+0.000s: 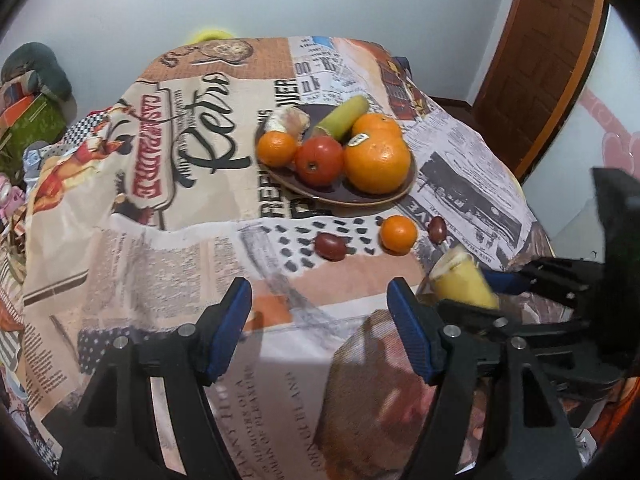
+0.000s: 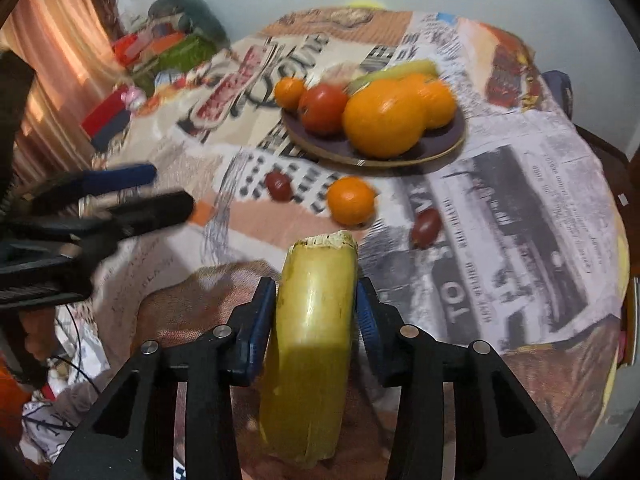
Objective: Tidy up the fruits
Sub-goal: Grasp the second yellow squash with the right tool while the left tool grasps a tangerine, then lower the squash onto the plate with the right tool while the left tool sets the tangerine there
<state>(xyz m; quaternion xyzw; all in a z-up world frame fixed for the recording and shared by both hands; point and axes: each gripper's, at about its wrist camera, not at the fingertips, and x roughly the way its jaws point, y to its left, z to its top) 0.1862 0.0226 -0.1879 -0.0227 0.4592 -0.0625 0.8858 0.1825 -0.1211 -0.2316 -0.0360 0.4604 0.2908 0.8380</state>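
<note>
On cloth lettered "Retro", right hand-held gripper (image 2: 316, 316) pinching banana piece (image 2: 312, 344), left hand-held gripper (image 1: 320, 320) spread, orange's sticker (image 1: 357, 139) seemingly unreadable

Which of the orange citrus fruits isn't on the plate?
The small orange alone on the tablecloth, just in front of the plate, between two dark red fruits. The other three oranges sit on the plate with the tomato.

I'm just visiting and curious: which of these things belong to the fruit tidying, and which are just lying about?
Part of the job:
banana piece in the right gripper
plate of fruit
loose small orange
two dark red fruits
left gripper, open

Just lying about:
printed tablecloth
wooden door
clutter beside the table
</note>
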